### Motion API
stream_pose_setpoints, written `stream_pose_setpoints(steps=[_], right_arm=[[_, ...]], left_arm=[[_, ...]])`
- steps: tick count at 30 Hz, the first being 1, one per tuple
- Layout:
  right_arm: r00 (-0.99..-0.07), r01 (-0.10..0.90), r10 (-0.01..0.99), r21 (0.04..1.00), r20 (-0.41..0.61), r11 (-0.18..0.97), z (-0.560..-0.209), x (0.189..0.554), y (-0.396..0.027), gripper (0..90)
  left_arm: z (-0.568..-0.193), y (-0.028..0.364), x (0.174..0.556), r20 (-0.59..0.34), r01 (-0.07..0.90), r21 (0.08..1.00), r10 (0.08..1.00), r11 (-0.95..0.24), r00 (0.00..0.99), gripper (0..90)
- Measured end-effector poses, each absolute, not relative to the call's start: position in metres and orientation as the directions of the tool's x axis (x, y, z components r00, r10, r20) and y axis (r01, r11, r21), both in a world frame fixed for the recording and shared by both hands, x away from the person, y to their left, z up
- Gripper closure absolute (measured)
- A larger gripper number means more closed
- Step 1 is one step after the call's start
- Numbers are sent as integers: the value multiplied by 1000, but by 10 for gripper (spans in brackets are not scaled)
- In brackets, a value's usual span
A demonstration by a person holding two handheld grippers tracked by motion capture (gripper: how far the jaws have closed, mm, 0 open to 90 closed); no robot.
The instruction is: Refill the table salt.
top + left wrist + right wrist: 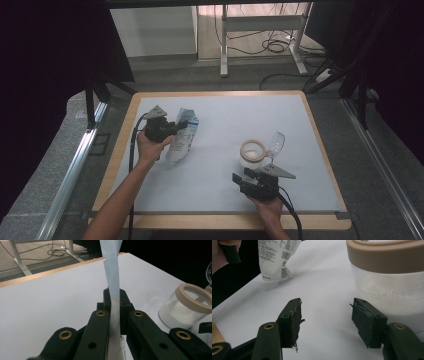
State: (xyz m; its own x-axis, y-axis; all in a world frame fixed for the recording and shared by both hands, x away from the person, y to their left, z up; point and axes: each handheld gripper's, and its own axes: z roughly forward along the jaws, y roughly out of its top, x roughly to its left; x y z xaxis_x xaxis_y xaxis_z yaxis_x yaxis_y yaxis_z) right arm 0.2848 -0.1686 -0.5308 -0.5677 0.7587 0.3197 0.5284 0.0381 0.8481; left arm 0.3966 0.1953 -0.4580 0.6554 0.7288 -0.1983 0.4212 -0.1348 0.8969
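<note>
A white and pale-blue printed bag (182, 137) hangs tilted over the left part of the table, its lower end resting on the white surface. My left gripper (176, 126) is shut on the bag (113, 277), whose thin edge rises between the closed jaws. A clear jar (252, 154) with a tan rim and white powder inside stands right of centre, its clear lid (275, 144) hinged open behind it. My right gripper (241, 179) lies just in front of the jar, open and empty. The jar (392, 277) stands close beyond its right finger (365, 320), and the bag (277, 257) hangs farther off.
The white mat lies on a wooden-edged table (320, 150). Metal rails (75, 165) run along both sides. A desk frame and cables (270, 45) stand on the floor beyond the far edge.
</note>
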Motion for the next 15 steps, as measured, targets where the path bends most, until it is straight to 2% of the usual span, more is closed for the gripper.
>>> stream_pose_setpoints(steps=[15], right_arm=[[-575,504,757,863,311,27,-525,279,-171,410]], left_arm=[[-459,210,375,-129,392,901,750,-185,649,882]])
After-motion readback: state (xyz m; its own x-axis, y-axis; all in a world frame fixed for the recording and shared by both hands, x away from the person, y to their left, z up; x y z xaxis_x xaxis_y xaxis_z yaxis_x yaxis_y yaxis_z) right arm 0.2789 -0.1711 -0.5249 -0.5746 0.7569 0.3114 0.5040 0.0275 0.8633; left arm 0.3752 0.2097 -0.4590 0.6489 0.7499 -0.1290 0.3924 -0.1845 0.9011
